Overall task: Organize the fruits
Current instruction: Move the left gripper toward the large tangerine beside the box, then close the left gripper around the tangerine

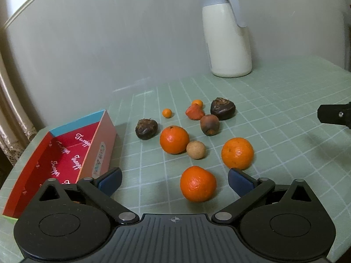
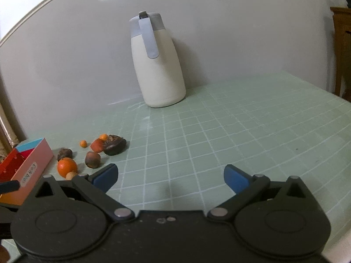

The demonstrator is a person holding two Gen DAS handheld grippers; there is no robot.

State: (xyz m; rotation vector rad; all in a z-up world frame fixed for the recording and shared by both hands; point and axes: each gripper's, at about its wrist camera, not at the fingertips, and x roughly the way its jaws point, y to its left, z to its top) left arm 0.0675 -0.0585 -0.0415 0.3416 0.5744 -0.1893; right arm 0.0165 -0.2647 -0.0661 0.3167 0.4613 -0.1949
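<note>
Fruits lie loose on the green grid mat (image 1: 285, 114). The nearest orange (image 1: 198, 183) sits between my left gripper's (image 1: 174, 180) open blue fingertips, untouched. Two more oranges (image 1: 174, 139) (image 1: 237, 153), a tan round fruit (image 1: 196, 150), dark brown fruits (image 1: 146, 128) (image 1: 222, 108) (image 1: 209, 124), a red piece (image 1: 194, 112) and two tiny orange fruits (image 1: 167, 113) lie beyond. A red open box (image 1: 65, 153) stands at the left. My right gripper (image 2: 171, 176) is open and empty over bare mat; the fruit cluster (image 2: 94, 153) is to its left.
A cream thermos jug (image 1: 228, 35) with a grey lid stands at the back by the wall, also in the right wrist view (image 2: 159, 65). A wooden cabinet (image 2: 342, 50) is at the far right. The table edge curves away at the left behind the box.
</note>
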